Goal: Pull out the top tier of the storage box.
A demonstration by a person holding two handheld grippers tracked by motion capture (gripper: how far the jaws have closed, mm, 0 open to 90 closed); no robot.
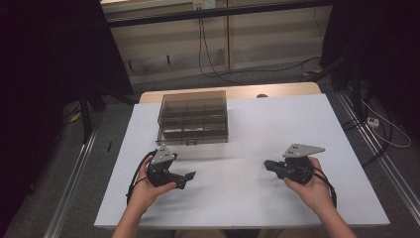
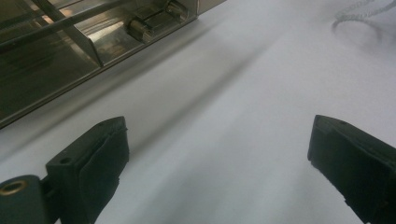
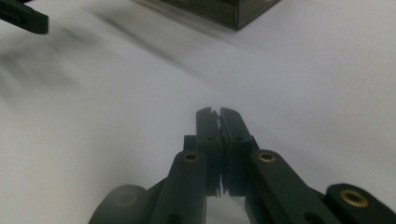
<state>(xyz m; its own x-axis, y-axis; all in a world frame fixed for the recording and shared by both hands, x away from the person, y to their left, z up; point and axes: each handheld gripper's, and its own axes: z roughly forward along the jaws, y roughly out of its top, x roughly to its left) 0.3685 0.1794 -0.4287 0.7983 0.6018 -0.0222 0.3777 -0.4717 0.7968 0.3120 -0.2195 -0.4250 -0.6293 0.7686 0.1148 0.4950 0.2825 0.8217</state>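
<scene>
- On the white surface (image 1: 237, 198), towards its far edge and left of the middle, sits a smoky translucent plastic organiser box with divided compartments (image 1: 193, 117); its lid looks shut, with a small latch on the near wall.
- Nearer the person, the left gripper (image 1: 187, 177) rests in the left hand just in front of the box, fingers (image 2: 100, 154) spread wide with bare surface between them; the left gripper view shows the box's latch wall a little ahead and to one side.
- Over at the right, the right gripper (image 1: 267, 164) is held just above the surface, well apart from the box, its fingers (image 3: 219, 126) pressed together on nothing.
- Judging from this, the work is at its opening step: neither gripper touches the box (nothing is held yet).
- Next, I expect a reach toward the box's near wall; the right fingers would need to part first, and one gripper should steady the box while the other works the latch.
</scene>
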